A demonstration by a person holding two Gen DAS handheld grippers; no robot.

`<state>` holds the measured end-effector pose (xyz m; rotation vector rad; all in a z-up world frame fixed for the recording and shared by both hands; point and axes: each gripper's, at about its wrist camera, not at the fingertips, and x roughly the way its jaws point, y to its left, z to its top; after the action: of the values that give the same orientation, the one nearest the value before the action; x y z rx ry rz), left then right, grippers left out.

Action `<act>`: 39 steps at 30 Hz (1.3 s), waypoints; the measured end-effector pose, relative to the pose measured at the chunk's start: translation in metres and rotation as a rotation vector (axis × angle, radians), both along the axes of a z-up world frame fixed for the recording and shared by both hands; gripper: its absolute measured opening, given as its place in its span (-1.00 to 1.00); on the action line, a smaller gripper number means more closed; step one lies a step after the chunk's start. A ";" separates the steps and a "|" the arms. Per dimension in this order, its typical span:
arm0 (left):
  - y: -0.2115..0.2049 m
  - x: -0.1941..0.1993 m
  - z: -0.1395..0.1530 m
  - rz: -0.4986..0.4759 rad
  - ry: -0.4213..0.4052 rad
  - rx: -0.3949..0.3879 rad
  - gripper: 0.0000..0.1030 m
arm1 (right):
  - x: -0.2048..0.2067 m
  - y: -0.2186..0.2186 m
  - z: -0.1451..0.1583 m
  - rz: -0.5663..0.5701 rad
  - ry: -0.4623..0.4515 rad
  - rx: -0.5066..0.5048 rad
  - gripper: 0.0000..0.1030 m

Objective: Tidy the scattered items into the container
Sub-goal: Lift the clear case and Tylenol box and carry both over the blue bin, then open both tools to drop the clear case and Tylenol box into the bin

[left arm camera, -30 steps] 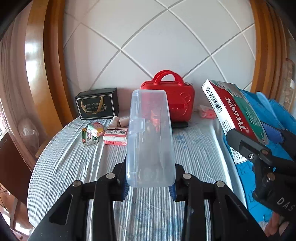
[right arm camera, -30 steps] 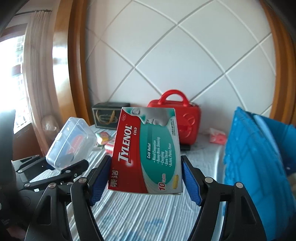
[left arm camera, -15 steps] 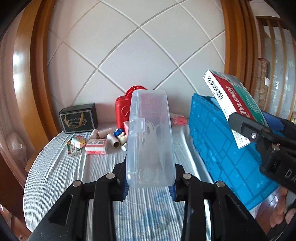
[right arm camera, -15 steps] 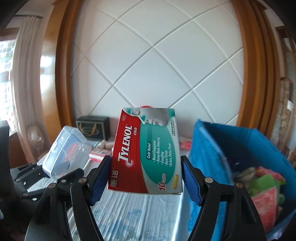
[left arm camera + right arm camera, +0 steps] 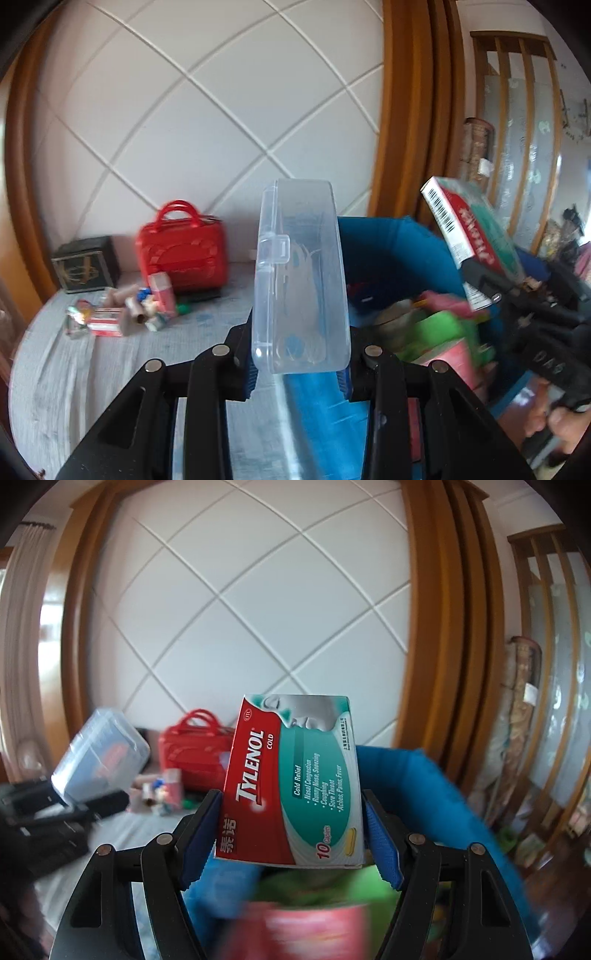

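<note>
A white wall panel point(image 5: 258, 620) crossed by diagonal grooves fills the back of the room, framed on both sides by curved, glossy wooden trim point(image 5: 439, 627). Left of it a pale curtain point(image 5: 18, 635) hangs beside bright daylight. On the right stands a wooden screen point(image 5: 517, 122) with vertical slats over patterned frosted glass. The worktop point(image 5: 74, 369) wears a grey ribbed cloth.

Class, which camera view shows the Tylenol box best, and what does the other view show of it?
The right wrist view: the Tylenol box sits centred and sharp in the right gripper, its printed front readable. The left wrist view catches the box only at the right edge, tilted and blurred, showing mostly its barcode side.
</note>
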<state>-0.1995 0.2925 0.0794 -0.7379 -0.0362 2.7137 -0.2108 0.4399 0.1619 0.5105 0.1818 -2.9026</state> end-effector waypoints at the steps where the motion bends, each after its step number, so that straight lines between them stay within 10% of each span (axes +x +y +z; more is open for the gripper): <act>1: 0.016 -0.005 0.008 -0.022 -0.013 0.010 -0.37 | -0.007 0.018 0.004 0.000 -0.007 0.003 0.42; 9: 0.140 -0.085 0.040 -0.041 -0.168 -0.049 -0.37 | -0.110 0.110 0.001 0.002 -0.184 0.041 0.42; 20: 0.206 -0.210 -0.083 0.063 -0.436 -0.294 -0.37 | -0.227 0.130 -0.095 -0.007 -0.445 0.071 0.42; 27: 0.210 -0.232 -0.136 0.065 -0.553 -0.332 -0.37 | -0.251 0.135 -0.160 -0.006 -0.585 0.122 0.42; 39: 0.208 -0.227 -0.138 0.068 -0.581 -0.322 -0.09 | -0.249 0.137 -0.177 -0.012 -0.642 0.144 0.61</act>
<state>-0.4267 0.5008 -0.0591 -1.6214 0.2481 2.4934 -0.4603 0.5770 -0.0152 1.4220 0.2865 -2.5803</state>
